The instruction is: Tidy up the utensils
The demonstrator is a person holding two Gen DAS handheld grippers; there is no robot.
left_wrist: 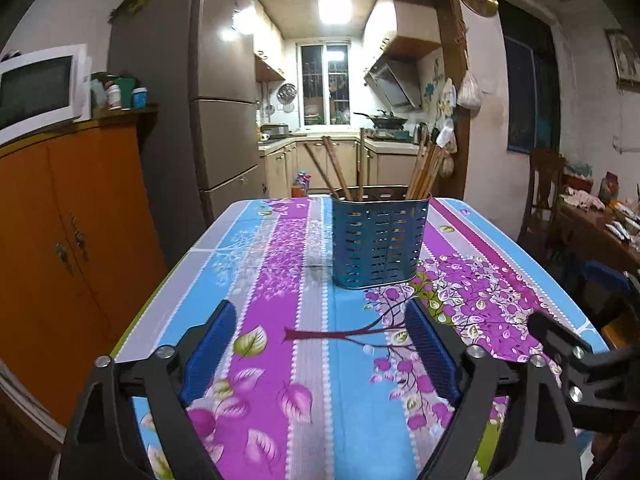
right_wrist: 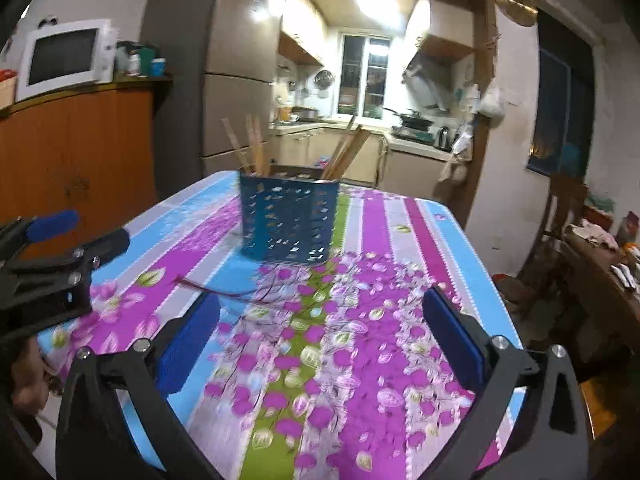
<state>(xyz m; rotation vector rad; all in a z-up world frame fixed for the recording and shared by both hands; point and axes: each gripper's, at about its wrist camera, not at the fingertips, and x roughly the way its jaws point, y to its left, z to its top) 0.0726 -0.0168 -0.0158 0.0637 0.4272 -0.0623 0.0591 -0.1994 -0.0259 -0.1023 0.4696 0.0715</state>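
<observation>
We see a blue metal holder (left_wrist: 380,240) with rows of small slots, standing upright on the desk (left_wrist: 280,300) ahead of both hand-held grippers. Wooden chopsticks (left_wrist: 338,172) lean out of its left side and a second bundle (left_wrist: 426,172) out of its right. The left hand-held gripper (left_wrist: 320,344) has its jaws spread wide with nothing between the blue pads (left_wrist: 210,348). The right hand-held gripper (right_wrist: 320,340) is likewise wide apart and empty, well short of the holder. The desk wears a flowered purple-and-blue cloth.

A home dining room: fridge (left_wrist: 224,92), microwave (left_wrist: 40,88), kitchen doorway behind.
</observation>
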